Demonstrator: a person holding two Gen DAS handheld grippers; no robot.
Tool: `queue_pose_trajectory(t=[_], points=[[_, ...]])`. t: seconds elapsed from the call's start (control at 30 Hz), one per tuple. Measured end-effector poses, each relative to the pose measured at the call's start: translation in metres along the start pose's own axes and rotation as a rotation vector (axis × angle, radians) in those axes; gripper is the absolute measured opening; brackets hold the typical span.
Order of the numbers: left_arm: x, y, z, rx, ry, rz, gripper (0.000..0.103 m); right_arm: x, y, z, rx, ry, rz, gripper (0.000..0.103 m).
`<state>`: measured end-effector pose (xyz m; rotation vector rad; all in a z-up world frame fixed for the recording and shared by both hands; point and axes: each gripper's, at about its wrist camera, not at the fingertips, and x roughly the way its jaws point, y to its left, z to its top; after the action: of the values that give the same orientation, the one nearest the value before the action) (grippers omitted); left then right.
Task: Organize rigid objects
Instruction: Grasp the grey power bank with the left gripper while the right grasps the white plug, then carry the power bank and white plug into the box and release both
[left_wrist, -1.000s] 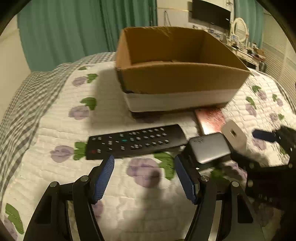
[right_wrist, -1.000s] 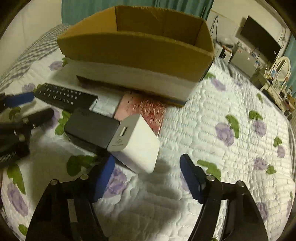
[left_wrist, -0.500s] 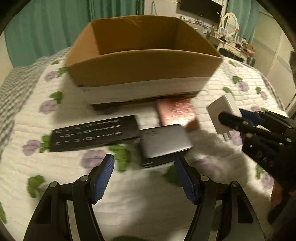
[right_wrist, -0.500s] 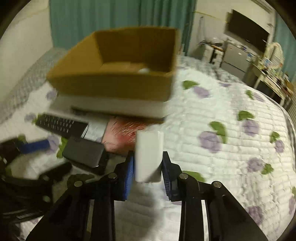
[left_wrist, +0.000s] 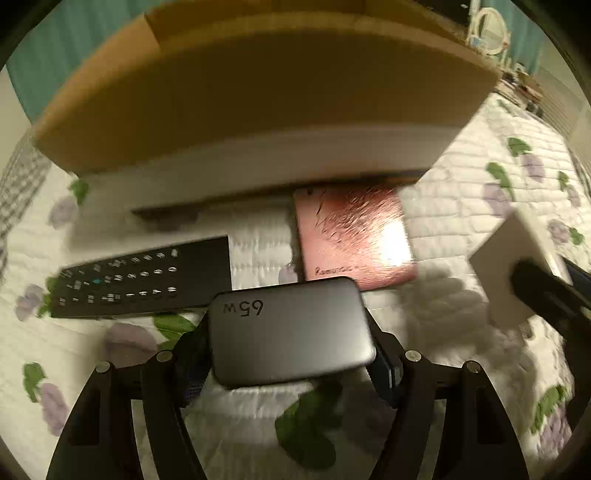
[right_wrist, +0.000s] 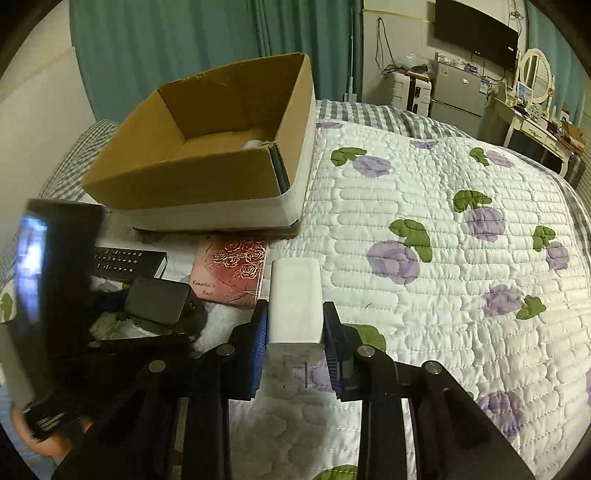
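Indoors, two handheld grippers work over a white quilted bedspread (right_wrist: 424, 206) printed with purple flowers.
Beside an open brown cardboard box (right_wrist: 207, 147), the right gripper (right_wrist: 295, 343) clamps a white plug-in charger block (right_wrist: 294, 299); the left gripper (left_wrist: 291, 350), just widening, straddles a grey "65W" power adapter (left_wrist: 290, 332), contact unclear.

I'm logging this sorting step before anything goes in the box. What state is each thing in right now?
White charger: lifted off the quilt, clamped in the right gripper, prongs toward the camera.
Grey charger: flat on the quilt, between the left gripper fingers; contact unclear.
Remote: lying flat, buttons up.
Pink notebook: flat, closed, by the box.
Cardboard box: open, something pale inside.
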<state>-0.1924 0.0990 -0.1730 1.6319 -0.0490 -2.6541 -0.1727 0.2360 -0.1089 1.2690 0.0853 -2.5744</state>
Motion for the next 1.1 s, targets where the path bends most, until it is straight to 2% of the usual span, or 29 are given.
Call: queue_pose_trajectory(t=[0.33,0.57,0.8,0.97,1.1], points=[[-0.023,0.002,-0.009,-0.008,-0.073,-0.042,0.071,-0.010,0.004,-0.001,-0.006,-0.017,-0.004,0.027],[-0.080,0.010,-0.013,-0.004,-0.192,-0.033,0.071,-0.046,0.017,0.008,-0.046,-0.081,-0.028,0.027],[-0.147,0.036,0.012,0.019,-0.331,-0.033,0.071,-0.096,0.033,0.038,-0.079,-0.183,-0.021,0.027],[-0.176,0.058,0.043,0.018,-0.392,-0.044,0.071,-0.114,0.045,0.067,-0.101,-0.247,0.010,0.027],[-0.187,0.066,0.068,0.031,-0.438,-0.031,0.071,-0.115,0.052,0.104,-0.128,-0.292,0.042,0.027]])
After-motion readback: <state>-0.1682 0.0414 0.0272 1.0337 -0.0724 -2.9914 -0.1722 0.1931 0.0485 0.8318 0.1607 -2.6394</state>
